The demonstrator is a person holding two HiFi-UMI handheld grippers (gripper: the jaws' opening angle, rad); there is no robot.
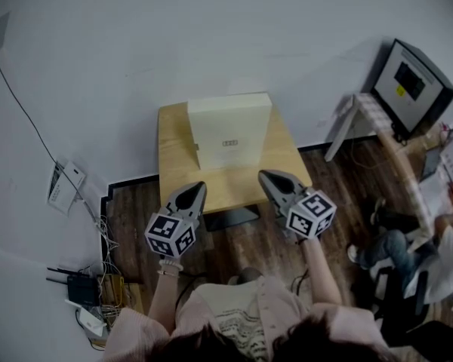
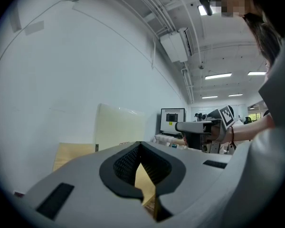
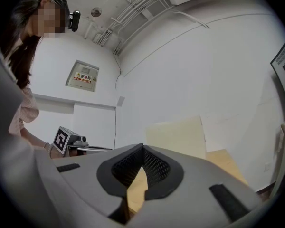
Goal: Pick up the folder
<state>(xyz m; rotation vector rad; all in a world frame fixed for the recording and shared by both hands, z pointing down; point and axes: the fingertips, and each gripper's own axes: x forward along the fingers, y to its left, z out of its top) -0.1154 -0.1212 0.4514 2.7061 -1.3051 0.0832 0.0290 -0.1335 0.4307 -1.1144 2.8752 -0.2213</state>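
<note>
pale wood table (image 1: 174, 157), small, back edge tight against the white wall (image 1: 211, 36); left, right and near edges open to the dark wood floor (image 1: 241, 240)

cream folder (image 1: 229, 130) stands on its bottom edge at the back of the table, against the wall. broad face toward the person, width running along the wall, a small mark low on the face. can't tell from this steep angle whether height or width is the longer side

bare tabletop in front of the folder, plus a strip on each side of it

left gripper (image 1: 199, 188) over the near left edge, right gripper (image 1: 265, 176) over the near right part, both short of the folder and not touching it. both sets of jaws clenched together, nothing between them

clutter is off to the sides: cables and a router (image 1: 81, 285) on the floor at left, a monitor (image 1: 412, 85) and a seated person (image 1: 430, 247) at right
</note>
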